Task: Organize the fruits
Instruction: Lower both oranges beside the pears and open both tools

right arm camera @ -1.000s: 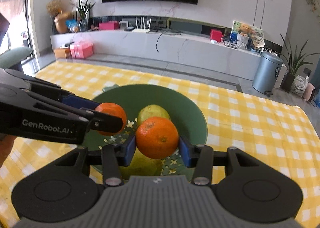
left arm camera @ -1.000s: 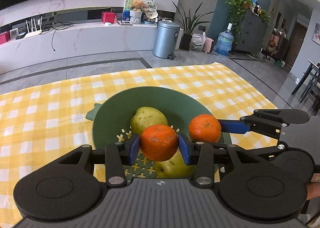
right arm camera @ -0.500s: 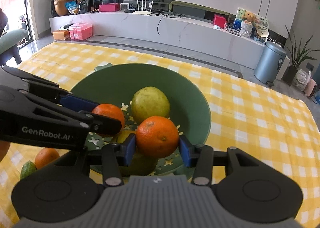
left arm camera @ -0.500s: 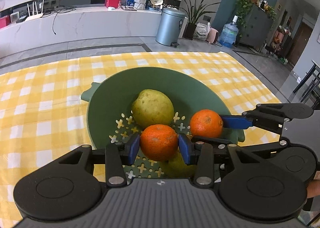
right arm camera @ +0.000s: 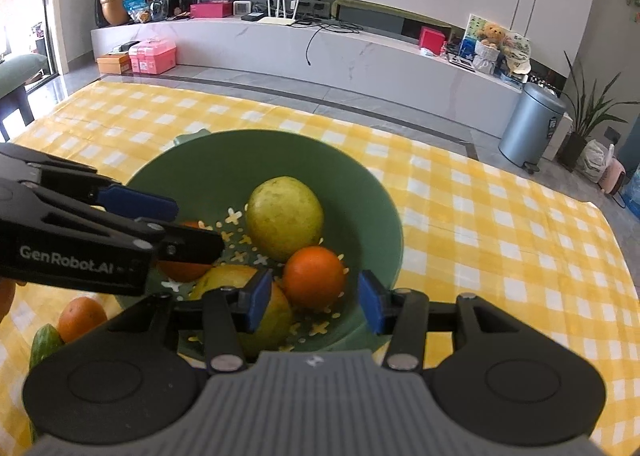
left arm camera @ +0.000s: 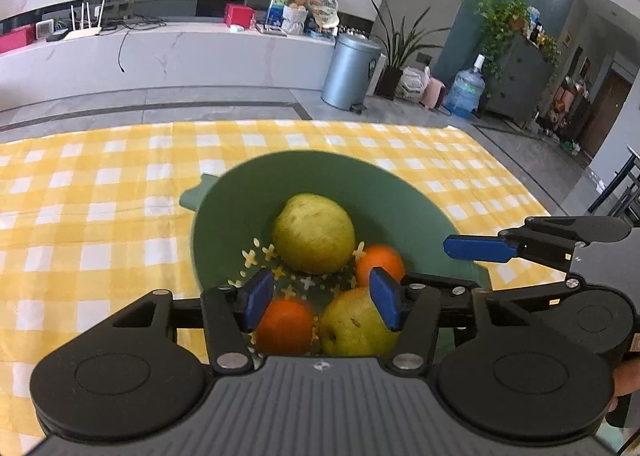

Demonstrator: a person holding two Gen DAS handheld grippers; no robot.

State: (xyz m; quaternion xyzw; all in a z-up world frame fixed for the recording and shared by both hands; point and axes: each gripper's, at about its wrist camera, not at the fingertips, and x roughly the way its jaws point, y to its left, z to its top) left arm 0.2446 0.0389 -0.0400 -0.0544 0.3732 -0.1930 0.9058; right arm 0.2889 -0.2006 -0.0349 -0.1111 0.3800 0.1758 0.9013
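Right wrist view: green bowl (right arm camera: 360, 191) holds pears (right arm camera: 284, 217), oranges (right arm camera: 315, 276).

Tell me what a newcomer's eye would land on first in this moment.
The green bowl on the yellow checked cloth, holding two yellow-green pears and two oranges. One orange lies just past the right claw, the other orange under the left claw; both claws are opening, pads off the fruit. A third orange sits outside the bowl on the cloth.
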